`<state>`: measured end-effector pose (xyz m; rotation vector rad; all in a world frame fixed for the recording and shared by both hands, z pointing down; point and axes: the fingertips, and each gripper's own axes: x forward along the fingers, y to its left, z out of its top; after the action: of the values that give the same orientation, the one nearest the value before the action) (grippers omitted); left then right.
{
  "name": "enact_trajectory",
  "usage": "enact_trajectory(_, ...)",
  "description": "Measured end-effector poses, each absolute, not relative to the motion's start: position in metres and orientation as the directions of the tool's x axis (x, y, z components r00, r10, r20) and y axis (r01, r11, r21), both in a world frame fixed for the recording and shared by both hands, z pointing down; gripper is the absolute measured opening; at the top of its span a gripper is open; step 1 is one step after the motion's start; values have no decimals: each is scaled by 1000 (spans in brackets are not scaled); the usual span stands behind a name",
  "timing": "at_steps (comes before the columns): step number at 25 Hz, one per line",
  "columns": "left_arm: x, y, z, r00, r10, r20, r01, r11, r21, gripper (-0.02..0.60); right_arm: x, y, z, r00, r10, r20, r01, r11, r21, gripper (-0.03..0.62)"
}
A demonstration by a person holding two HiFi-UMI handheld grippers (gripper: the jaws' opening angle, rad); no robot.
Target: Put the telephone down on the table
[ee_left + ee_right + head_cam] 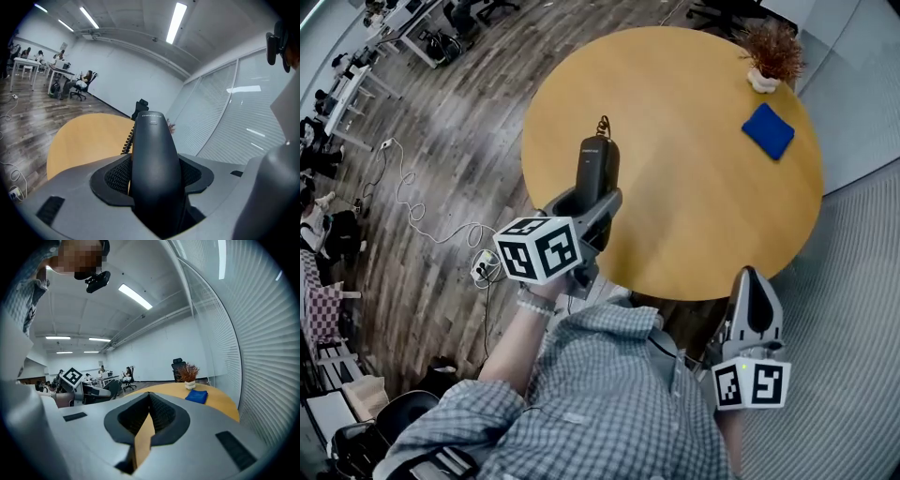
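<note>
**Handset held over the rim of the worktop, not yet set down**

The left gripper had its jaws spread wide and clamped on the black telephone. It held the handset by its lower part, with the long end pointing across the round worktop. The handset hung above the worktop's near-left edge, clear of the surface. The right gripper was low, beyond the worktop's near-right edge, its jaws drawn together on nothing.

The likeliest slip was letting go too close to that edge, where the rounded, smooth handset could rock and roll off the worktop to the floor. The coiled cord ran from the handset's far end. If it pulled tight or caught, it could twist the handset in the pads or drag it once freed.

A blue cloth and a small potted plant sat at the worktop's far-right side, well apart from the handset. The worktop's middle lay bare, so nothing blocked the way down.
</note>
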<state>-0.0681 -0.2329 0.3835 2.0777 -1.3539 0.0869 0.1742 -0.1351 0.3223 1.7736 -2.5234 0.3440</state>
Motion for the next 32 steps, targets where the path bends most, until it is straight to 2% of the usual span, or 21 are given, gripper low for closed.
enact_trajectory(8, -72, -293, 412, 487, -748, 452, -846, -275, 456, 279, 166, -160, 319, -283, -939, 194, -955, 258, -143, 6)
enact_trajectory(23, -116, -433, 506, 380, -665, 643, -925, -260, 278, 278, 138, -188, 354, -224, -922, 318, -972, 186, -144, 6)
enact_trajectory(32, -115, -498, 565, 305, -617, 725, -946, -286, 154, 279, 128, -189, 378, -187, -901, 391, -980, 144, -137, 6)
